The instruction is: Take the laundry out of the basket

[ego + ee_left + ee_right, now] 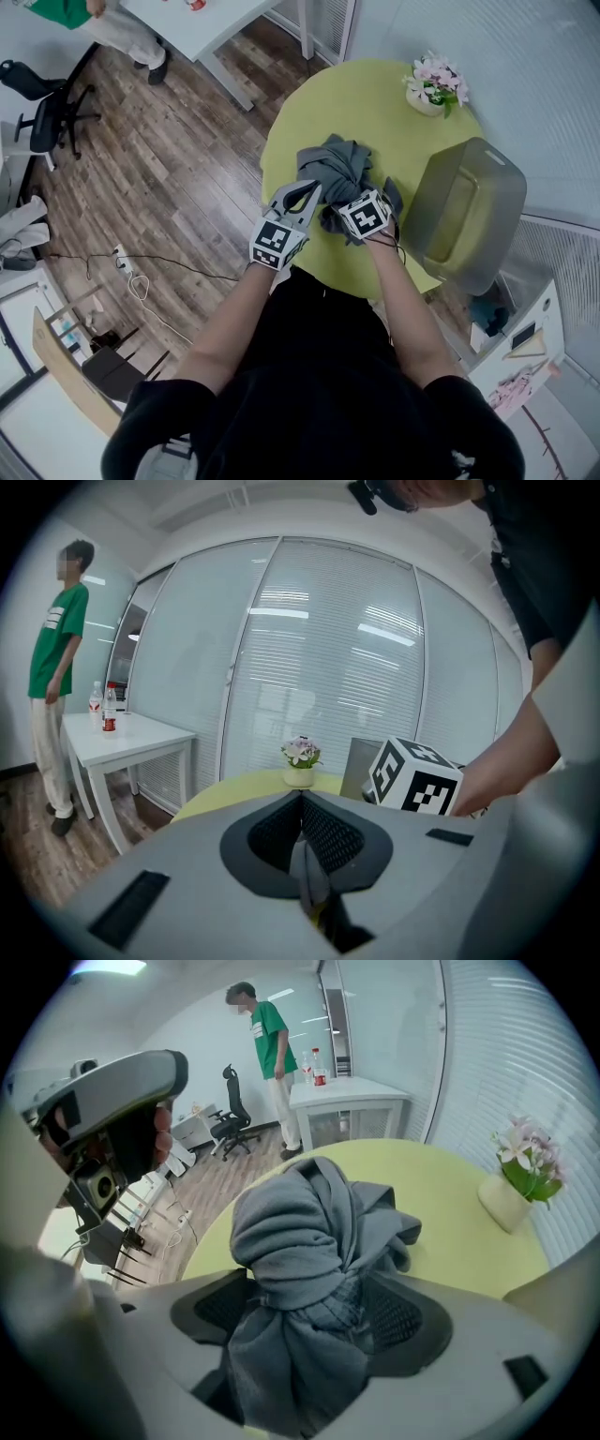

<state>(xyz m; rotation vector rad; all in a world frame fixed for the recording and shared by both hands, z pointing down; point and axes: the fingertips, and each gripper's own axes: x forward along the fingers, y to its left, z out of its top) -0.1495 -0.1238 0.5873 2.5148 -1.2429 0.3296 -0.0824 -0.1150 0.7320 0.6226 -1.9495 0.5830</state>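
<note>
A crumpled grey garment (pixel 336 169) lies bunched on the round yellow-green table (pixel 375 103). In the right gripper view the garment (pixel 300 1241) fills the space between the jaws. It is squeezed to a narrow waist there, and bare pad shows on the left side. My right gripper (pixel 343 212) (pixel 314 1309) stands open around it. My left gripper (pixel 309 192) (pixel 302 803) hovers just left of the garment, jaws shut with nothing seen between them. The grey laundry basket (pixel 466 214) rests tilted at the table's right edge, and I see no laundry in it.
A flower pot (pixel 433 86) stands at the table's far side. A white table (pixel 202 23) with bottles and a standing person (pixel 272 1049) are beyond, to the left. An office chair (pixel 42 103) and cables (pixel 131 272) are on the wooden floor.
</note>
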